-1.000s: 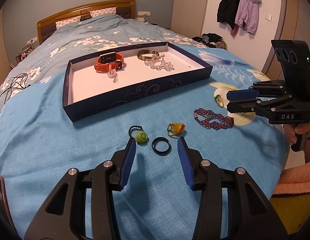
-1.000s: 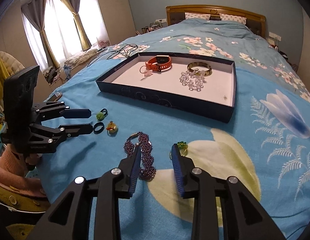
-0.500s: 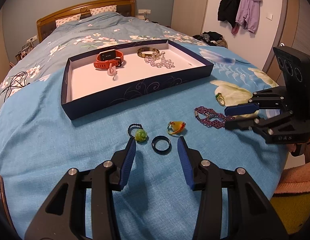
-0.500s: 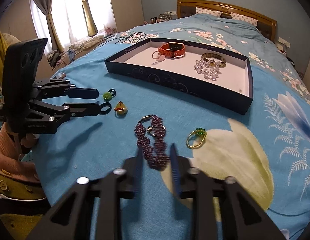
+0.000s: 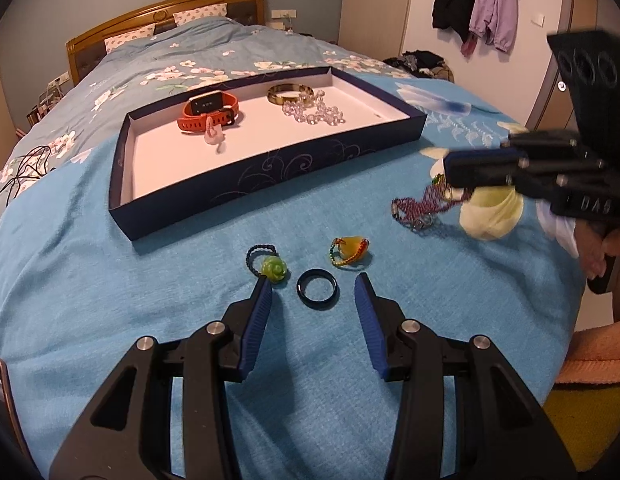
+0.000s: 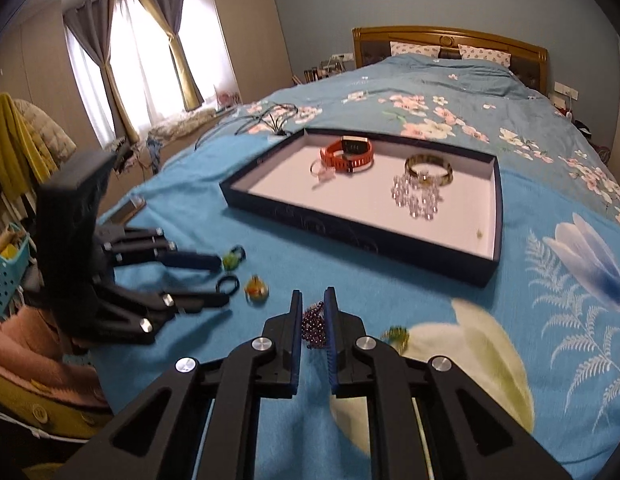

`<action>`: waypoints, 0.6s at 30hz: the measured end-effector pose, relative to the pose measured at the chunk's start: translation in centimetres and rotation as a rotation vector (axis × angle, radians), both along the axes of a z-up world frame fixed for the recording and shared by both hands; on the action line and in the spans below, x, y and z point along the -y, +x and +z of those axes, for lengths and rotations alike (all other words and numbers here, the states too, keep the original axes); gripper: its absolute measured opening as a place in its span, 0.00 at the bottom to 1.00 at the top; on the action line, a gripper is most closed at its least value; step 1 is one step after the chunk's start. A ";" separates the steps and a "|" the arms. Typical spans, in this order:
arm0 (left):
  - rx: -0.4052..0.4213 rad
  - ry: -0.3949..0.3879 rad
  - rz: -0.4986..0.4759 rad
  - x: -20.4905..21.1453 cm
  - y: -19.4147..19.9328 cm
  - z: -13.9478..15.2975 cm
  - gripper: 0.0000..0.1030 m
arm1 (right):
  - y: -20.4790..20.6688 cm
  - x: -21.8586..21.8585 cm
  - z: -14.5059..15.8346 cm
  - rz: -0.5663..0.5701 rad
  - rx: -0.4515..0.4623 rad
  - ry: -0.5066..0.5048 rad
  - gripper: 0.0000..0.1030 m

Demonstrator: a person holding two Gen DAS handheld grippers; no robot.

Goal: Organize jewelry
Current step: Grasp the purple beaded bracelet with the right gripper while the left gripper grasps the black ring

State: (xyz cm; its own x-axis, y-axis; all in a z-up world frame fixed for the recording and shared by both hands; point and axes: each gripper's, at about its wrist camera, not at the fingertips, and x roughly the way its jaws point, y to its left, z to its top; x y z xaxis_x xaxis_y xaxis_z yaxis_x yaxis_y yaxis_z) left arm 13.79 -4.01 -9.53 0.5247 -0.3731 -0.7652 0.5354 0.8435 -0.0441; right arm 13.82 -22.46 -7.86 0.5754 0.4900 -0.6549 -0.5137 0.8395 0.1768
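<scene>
Right gripper [image 6: 313, 300] has just been closing its jaws and now pinches the purple beaded bracelet [image 6: 314, 326] between its pads; a second ago the bracelet lay flat on the blanket in front of wider jaws. In the left wrist view one end of the bracelet is lifted at the fingertips, the clasp end still trails on the blue bedspread [image 5: 149, 280]. That part is motion-blurred, so how much has left the fabric I can't say for sure

Left gripper [image 5: 313, 284] hasn't shifted: jaws apart, gripping nothing, black ring [image 5: 318, 285] lying on the bedspread between the fingertips, touching neither pad. Green rose ring [image 5: 271, 268] sits right at the left pad's tip, orange-yellow beaded ring [image 5: 349, 251] just beyond the black ring, toward the right

Green-and-gold beaded ring [image 6: 396, 336] lies on the bedspread just right of the right gripper's fingers, blurred

Navy tray [image 5: 269, 176] is further up the bed, well apart from both grippers. Inside it: orange watch [image 5: 209, 114], pale pink ring [image 5: 213, 136] touching its strap, gold bangle [image 5: 289, 94], clear crystal bracelet [image 5: 314, 112] up against the bangle

Person's hand [image 5: 602, 252] visible on the right gripper's handle at the frame edge
</scene>
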 end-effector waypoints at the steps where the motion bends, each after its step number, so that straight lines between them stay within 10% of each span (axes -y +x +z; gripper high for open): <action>1: 0.002 0.003 -0.001 0.1 0.0 0.0 0.39 | 0.2 0.0 0.3 0.000 0.002 0.013 0.09; 8: -0.003 0.002 -0.001 0.0 0.3 -0.1 0.22 | 1.0 0.0 1.4 -0.008 0.028 0.038 0.09; 18: 0.009 -0.025 -0.008 -0.2 -0.2 0.6 0.22 | 1.9 0.4 2.6 -0.018 0.059 0.043 0.09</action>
